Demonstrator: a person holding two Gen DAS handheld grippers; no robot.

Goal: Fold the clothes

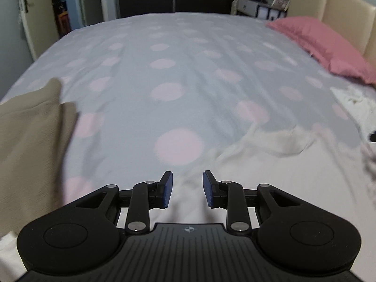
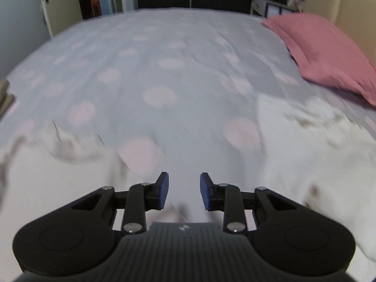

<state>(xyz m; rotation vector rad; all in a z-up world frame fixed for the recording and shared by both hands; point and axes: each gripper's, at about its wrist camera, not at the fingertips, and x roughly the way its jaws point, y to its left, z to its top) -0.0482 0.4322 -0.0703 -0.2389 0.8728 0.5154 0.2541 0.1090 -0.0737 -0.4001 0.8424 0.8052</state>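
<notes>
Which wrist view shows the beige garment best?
The left wrist view: the beige garment fills its left side, lying on the spotted duvet, though blurred. The right wrist view catches only a sliver at its left edge.

No words, brand names or numbers can be read in either view. The only mark is a small round white emblem, divided into quarters, on the ribbed black body of the left gripper and of the right gripper.
</notes>
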